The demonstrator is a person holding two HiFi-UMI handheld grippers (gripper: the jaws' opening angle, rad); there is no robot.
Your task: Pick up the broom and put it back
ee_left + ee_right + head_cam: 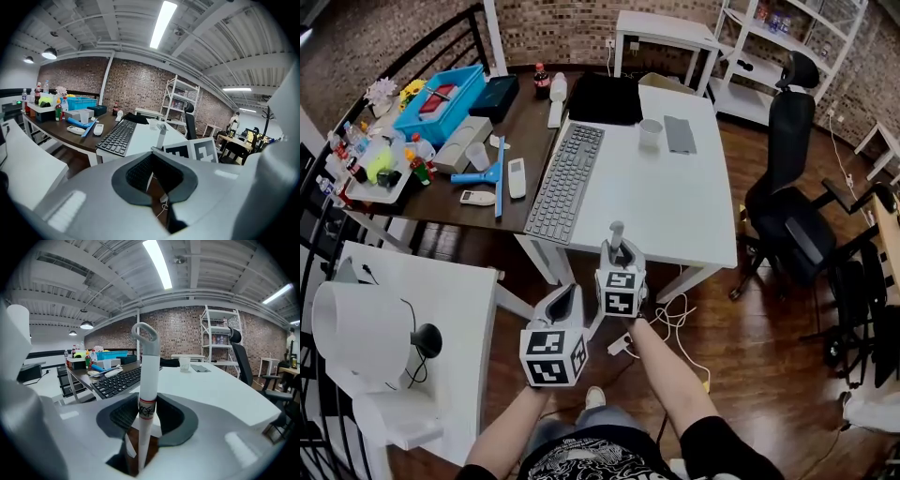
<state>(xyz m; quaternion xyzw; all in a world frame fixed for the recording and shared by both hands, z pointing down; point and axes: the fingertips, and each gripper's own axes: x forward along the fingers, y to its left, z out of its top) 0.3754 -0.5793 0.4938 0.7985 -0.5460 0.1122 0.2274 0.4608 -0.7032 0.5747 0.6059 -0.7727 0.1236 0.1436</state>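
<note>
The broom shows only as a white handle (617,234) with a loop at its top. It stands upright between the jaws of my right gripper (619,251), just in front of the white desk's near edge. In the right gripper view the handle (149,376), which bears a small label, runs up through the right gripper (147,404), whose pads are shut on it. The broom's head is hidden below the grippers. My left gripper (565,295) hovers lower left of the right one, jaws together and holding nothing; in its own view the left gripper (153,157) points toward the right gripper's marker cube (194,151).
The white desk (694,216) ahead carries a keyboard (567,183) and a cup (650,132). A dark table (441,202) at the left is full of clutter. A black office chair (787,206) stands at the right. A white table (459,309) is at my lower left; cables (670,319) lie on the wooden floor.
</note>
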